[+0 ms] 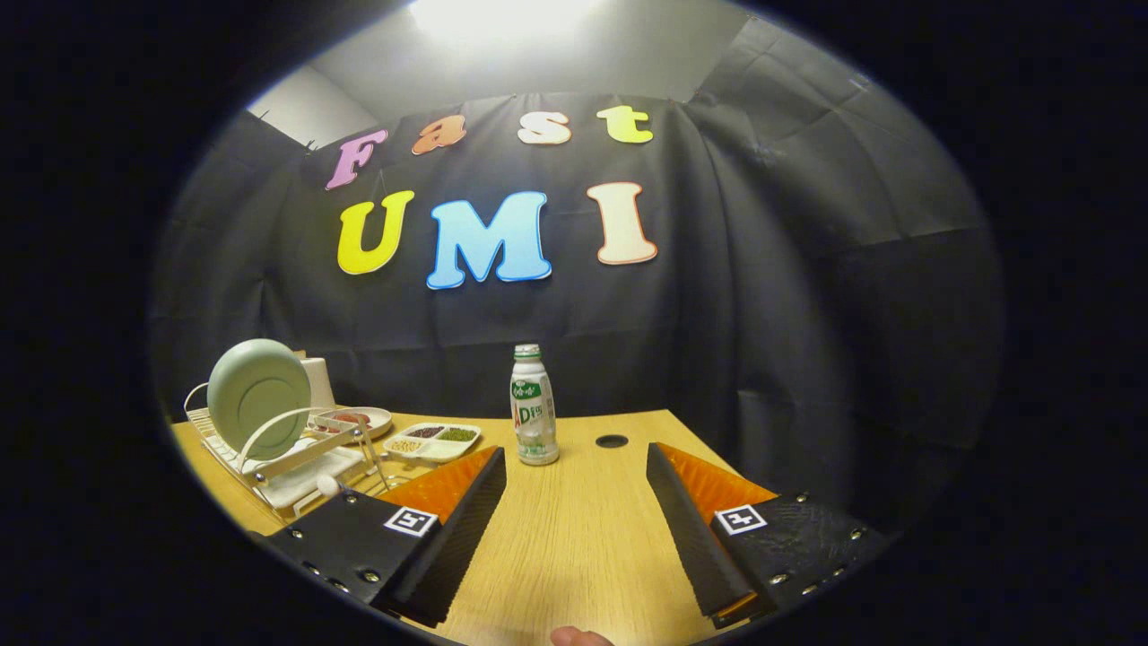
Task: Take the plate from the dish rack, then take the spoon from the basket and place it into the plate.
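Your fingers are spread apart, grasping nothing, above the wooden worktop. The plate stands upright in the dish rack beyond the left finger, black cloth behind.

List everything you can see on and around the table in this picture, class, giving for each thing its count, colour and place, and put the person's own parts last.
Plate: one, pale green, standing on edge in the dish rack.
Dish rack: one, white with wire hoops, beyond the left finger.
Small dish: one, cream, behind the rack, something reddish on it.
Divided tray: one, white, holding dark, green and pale foods, ahead of the left finger.
Bottle: one, white with a green cap, upright ahead of the fingers' gap.
Table: one, light wood, with a dark round hole right of the bottle.
Gripper: one, black with orange, open, nothing between the fingers.
Fingertip: one, below the gripper's fingers.
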A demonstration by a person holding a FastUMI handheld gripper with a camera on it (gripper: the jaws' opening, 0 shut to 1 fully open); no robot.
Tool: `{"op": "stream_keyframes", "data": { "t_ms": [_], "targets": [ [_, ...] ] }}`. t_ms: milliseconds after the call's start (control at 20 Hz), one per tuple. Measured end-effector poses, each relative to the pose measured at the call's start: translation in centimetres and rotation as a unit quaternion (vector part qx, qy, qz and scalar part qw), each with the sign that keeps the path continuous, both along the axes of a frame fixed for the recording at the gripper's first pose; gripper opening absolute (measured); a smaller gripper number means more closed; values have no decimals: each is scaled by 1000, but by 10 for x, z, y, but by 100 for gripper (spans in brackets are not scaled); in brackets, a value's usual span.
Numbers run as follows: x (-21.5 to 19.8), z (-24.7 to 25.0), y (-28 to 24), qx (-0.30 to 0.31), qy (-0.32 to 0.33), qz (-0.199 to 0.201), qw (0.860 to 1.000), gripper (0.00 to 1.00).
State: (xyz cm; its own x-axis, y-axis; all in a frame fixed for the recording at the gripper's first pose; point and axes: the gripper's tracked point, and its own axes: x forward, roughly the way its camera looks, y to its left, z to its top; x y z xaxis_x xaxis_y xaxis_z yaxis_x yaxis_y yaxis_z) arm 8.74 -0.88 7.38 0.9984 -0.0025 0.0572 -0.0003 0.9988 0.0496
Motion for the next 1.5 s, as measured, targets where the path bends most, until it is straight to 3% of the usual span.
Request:
{"op": "stream_keyframes", "data": {
  "t_ms": [400, 850, 1150, 1500],
  "targets": [
    [-35, 110, 22, 0, -18, 11, 1000, 97],
    [-52, 201, 104, -9, -29, -33, 999, 97],
    [-41, 204, 168, 7, 20, -40, 999, 96],
    [-13, 201, 225, 11, 84, 18, 996, 97]
  ]
}}
